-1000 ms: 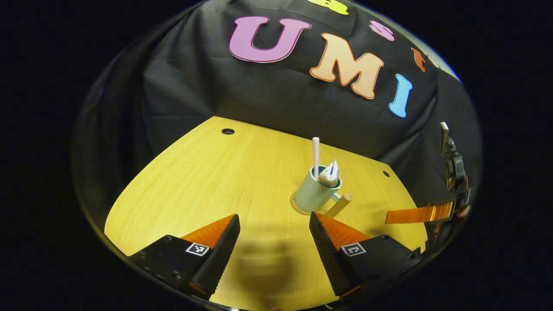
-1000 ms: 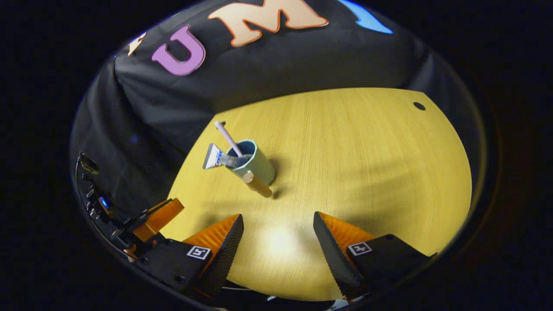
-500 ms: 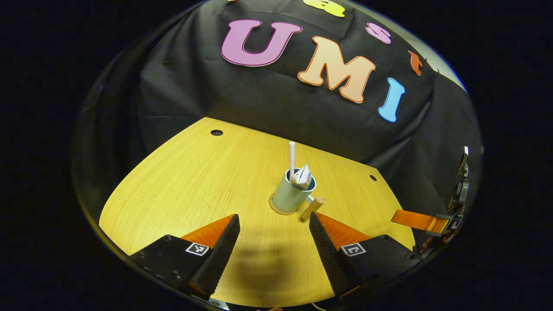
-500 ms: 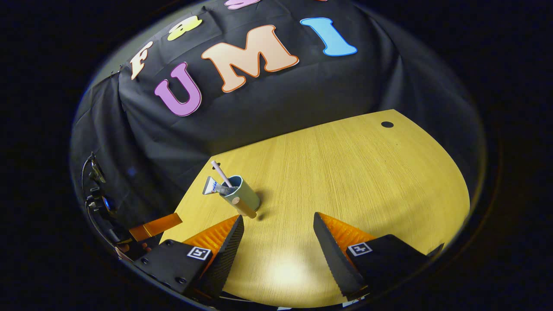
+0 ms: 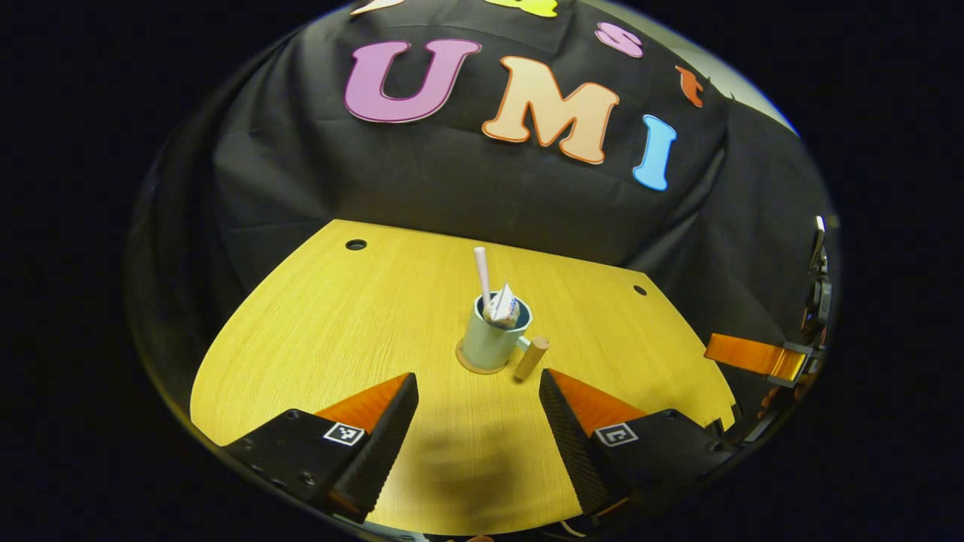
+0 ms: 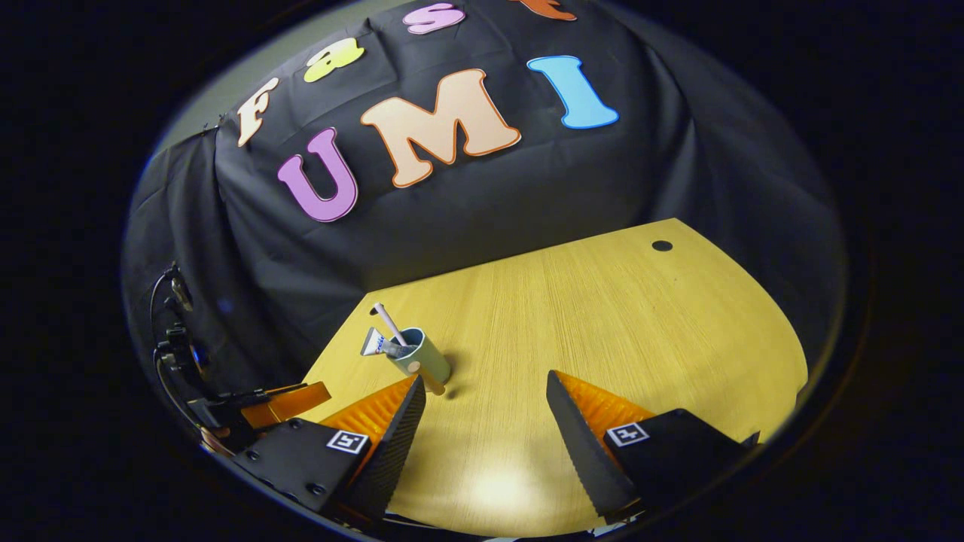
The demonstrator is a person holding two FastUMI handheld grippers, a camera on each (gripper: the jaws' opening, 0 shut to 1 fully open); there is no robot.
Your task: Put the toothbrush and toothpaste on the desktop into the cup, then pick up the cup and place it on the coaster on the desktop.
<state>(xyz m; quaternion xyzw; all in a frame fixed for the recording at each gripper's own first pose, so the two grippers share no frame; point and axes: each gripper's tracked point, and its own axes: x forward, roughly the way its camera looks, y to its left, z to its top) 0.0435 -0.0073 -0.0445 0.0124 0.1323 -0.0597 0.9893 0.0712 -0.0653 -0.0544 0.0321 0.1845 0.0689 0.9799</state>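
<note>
A pale green cup (image 5: 488,342) with a wooden handle (image 5: 531,357) stands upright on a round coaster (image 5: 465,362) in the middle of the yellow desktop (image 5: 339,331). A pink toothbrush (image 5: 481,274) and a white toothpaste tube (image 5: 502,306) stick out of the cup. My left gripper (image 5: 479,410) is open, a short way in front of the cup, with nothing between its fingers. In the right gripper view the cup (image 6: 427,355) holds the toothbrush (image 6: 388,323) and tube (image 6: 374,342); my right gripper (image 6: 486,418) is open and apart from it.
The desktop (image 6: 617,316) has small round holes (image 5: 355,245) near its back corners (image 6: 662,245). Black cloth hangs behind the desk. The other gripper shows at the right edge (image 5: 761,357) of the left gripper view and at the lower left (image 6: 279,399) of the right gripper view.
Both grippers have drawn back from the cup, which looks smaller now. The cup stays upright on the coaster with the toothbrush and tube in it. Both stay open.
</note>
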